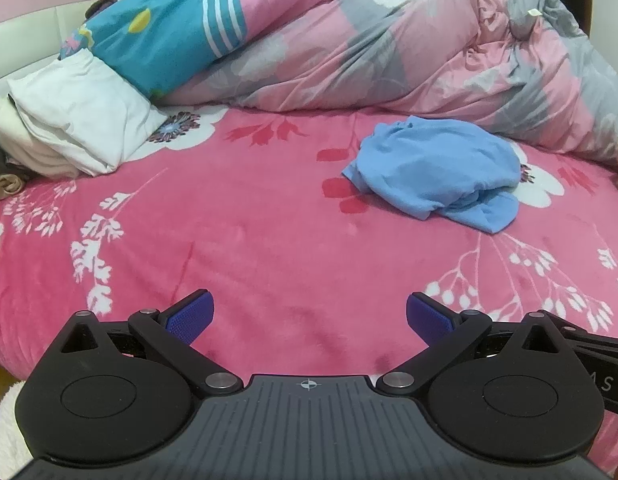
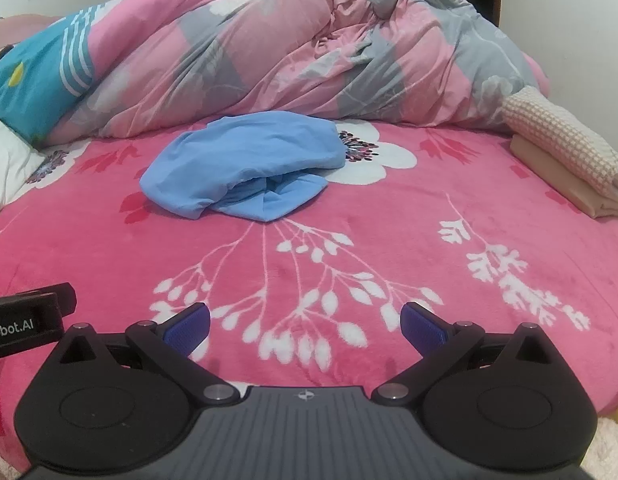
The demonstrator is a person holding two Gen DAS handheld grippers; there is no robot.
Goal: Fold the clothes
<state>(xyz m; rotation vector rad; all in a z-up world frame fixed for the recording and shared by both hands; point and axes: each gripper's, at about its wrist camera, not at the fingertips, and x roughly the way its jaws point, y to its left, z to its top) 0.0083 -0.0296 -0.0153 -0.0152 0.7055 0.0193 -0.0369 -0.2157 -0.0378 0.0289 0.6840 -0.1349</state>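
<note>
A crumpled light-blue garment (image 1: 437, 168) (image 2: 245, 164) lies bunched on the pink floral blanket (image 1: 249, 248) (image 2: 389, 232), towards the far side of the bed. My left gripper (image 1: 309, 316) hovers open over the near part of the blanket, well short of the garment and left of it, with nothing between its blue pads (image 1: 191, 316). My right gripper (image 2: 305, 328) is open too, over the white leaf print, with the garment ahead and slightly left. Each gripper's body edges into the other's view.
A rumpled pink-and-grey duvet (image 1: 389, 48) (image 2: 309, 48) fills the back of the bed. White folded cloth (image 1: 77, 120) and a teal pillow (image 1: 157, 40) lie at the left. A folded beige and waffle-knit stack (image 2: 569, 160) sits at the right.
</note>
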